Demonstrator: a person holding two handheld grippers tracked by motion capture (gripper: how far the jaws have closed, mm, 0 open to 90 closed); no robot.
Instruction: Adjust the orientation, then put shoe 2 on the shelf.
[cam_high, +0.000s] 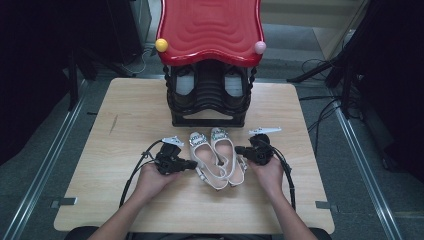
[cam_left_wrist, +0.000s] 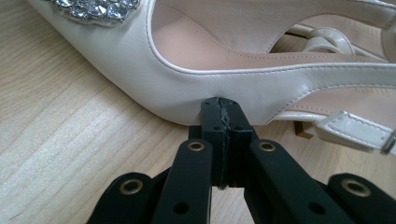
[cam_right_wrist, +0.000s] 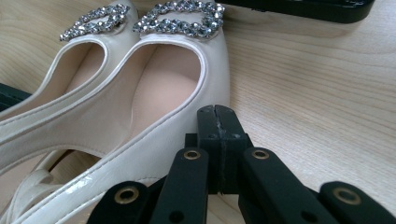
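Both pairs of jaws are pressed fully together with nothing between them. In the left gripper view the tips of the left gripper sit against the outer side wall of the left shoe, about halfway along its length, low near the sole. In the right gripper view the closed tips of the right gripper rest against the outer side of the right shoe, just behind its jewelled buckle.

From the high view, the pair of cream slingback shoes lies side by side in the middle of the wooden worktop, toes pointing to twelve o'clock and heels toward six. The left shoe and right shoe touch along their inner sides. The left gripper comes at the pair from nine o'clock, the right gripper from three o'clock, each held in a hand resting on the worktop.

At twelve o'clock from the shoes, near the far edge, stands a black rack with a red wavy top, a yellow ball and a pink ball on its front corners.
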